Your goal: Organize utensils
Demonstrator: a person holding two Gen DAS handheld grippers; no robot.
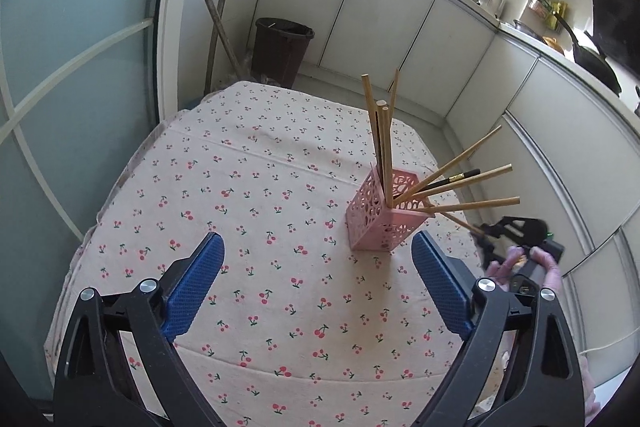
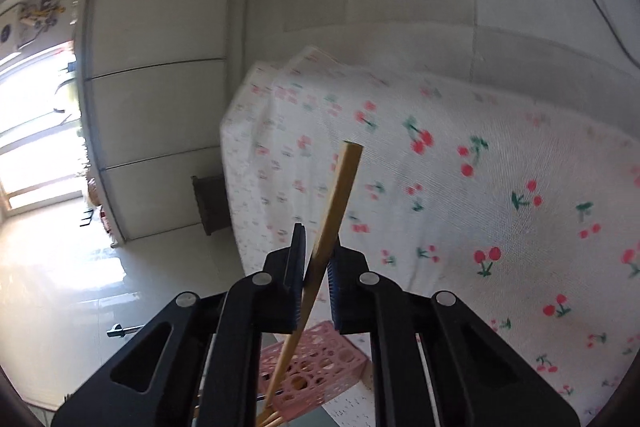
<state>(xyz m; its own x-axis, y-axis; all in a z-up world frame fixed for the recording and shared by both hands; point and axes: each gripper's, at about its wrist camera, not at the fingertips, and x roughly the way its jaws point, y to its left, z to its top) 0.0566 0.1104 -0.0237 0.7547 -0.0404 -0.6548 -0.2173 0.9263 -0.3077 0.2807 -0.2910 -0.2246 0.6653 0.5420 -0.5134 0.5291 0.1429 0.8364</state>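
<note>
A pink perforated holder (image 1: pixel 382 213) stands on the cherry-print tablecloth (image 1: pixel 260 219), right of the middle. Several wooden chopsticks (image 1: pixel 385 143) stick out of it, some upright, some leaning right; one is black-tipped. My left gripper (image 1: pixel 316 247) hangs open above the cloth, its blue pads wide apart with nothing between them, the holder just beyond its right pad. My right gripper (image 2: pixel 316 247) is shut on one wooden chopstick (image 2: pixel 338 199), whose lower end runs down into the pink holder (image 2: pixel 316 367). In the left wrist view the right gripper (image 1: pixel 486 231) grips that leaning chopstick right of the holder.
A dark bin (image 1: pixel 280 47) and leaning poles (image 1: pixel 216 19) stand past the table's far end. White cabinets (image 1: pixel 400 27) with a cluttered counter curve along the right. A gloved hand (image 1: pixel 520 263) holds the right gripper. Shiny floor (image 2: pixel 80 267) lies left of the table.
</note>
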